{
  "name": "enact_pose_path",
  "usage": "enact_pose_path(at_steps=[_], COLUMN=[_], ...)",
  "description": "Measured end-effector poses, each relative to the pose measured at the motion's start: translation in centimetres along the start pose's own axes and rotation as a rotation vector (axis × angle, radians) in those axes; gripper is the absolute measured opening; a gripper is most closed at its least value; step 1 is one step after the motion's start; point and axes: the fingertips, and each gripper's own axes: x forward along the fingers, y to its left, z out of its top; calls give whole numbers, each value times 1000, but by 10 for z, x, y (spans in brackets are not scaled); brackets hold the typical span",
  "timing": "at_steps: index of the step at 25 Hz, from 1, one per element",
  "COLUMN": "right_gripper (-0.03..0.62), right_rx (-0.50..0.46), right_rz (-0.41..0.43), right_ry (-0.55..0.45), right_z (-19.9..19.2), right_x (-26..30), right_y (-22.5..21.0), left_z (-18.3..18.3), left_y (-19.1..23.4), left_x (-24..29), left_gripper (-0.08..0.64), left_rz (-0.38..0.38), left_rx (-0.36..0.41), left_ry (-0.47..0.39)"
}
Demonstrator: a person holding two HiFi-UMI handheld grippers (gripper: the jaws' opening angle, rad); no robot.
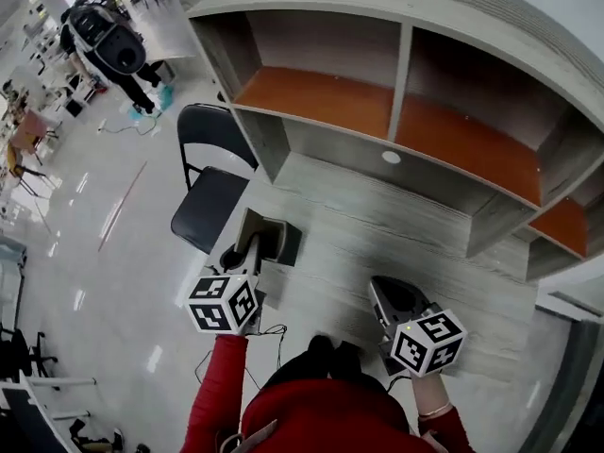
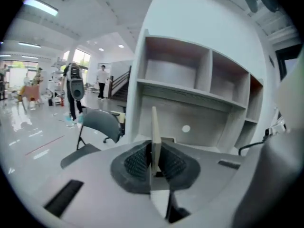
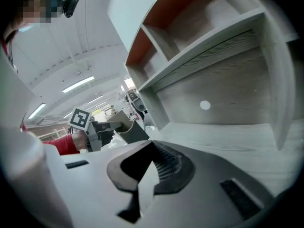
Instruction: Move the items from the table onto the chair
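Note:
My left gripper point(image 1: 252, 244) is shut on one thin wall of an olive-grey open box point(image 1: 276, 238) at the table's left edge. In the left gripper view that wall point(image 2: 154, 127) stands upright, pinched between the two dark ribbed pads point(image 2: 137, 161). The right gripper view shows the same box point(image 3: 129, 132) held by the left gripper point(image 3: 112, 126). A black folding chair point(image 1: 211, 208) stands on the floor just left of the table point(image 1: 377, 225), close to the box. My right gripper point(image 1: 393, 296) hovers over the table's near right part, open, with only bare tabletop showing between its pads point(image 3: 167, 164).
A grey hutch point(image 1: 406, 59) with orange-brown shelf floors runs along the table's back. A round cable hole point(image 1: 391, 157) sits in its lower panel. A person point(image 1: 109, 45) stands far off on the glossy floor at upper left. A cable point(image 1: 274, 333) trails near my body.

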Motion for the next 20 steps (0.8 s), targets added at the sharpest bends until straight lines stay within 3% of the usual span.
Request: enact_pose_path(at_steps=[5,9,12,15,20], right_gripper=[12,12,12,12,12], right_rx=[-106,-158,-190,-202,-224], right_rz=[170,240,269,278,319], right_ry=[86,149,200,230,257], right_z=[9,2,-19,-37,-57], right_x=[76,127,157,192,258], right_y=[58,110,154,203,280], left_z=[-15,-33,-51,-63,-79], left_y=[103,173,219,264,329], left_x=[-78,-133,-173,-202,-220], left_gripper=[37,37,37,37,37], left_rz=[267,391,431,422,418], left_rx=[-69,-152,-205,-250,-238], left_ry=[-14,-46,-66,-74,-25])
